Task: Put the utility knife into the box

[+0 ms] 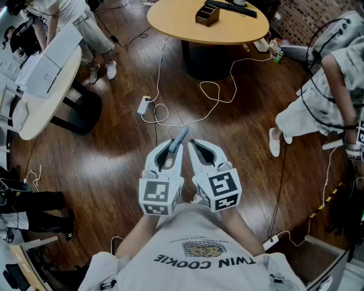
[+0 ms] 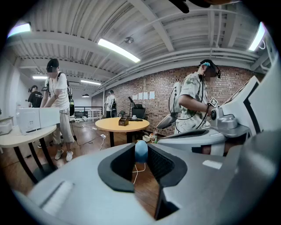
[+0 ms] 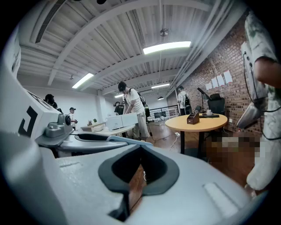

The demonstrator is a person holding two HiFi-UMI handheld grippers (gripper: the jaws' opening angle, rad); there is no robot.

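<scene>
Utility knife (image 1: 180,138) pinched at its end in the left gripper (image 1: 176,148) jaws, out over the floor (image 1: 114,170), well apart from the box (image 1: 207,14) on the round desk (image 1: 170,25); right gripper (image 1: 195,145) jaws pressed together, empty. With so slim a hold, a jolt could drop it
</scene>
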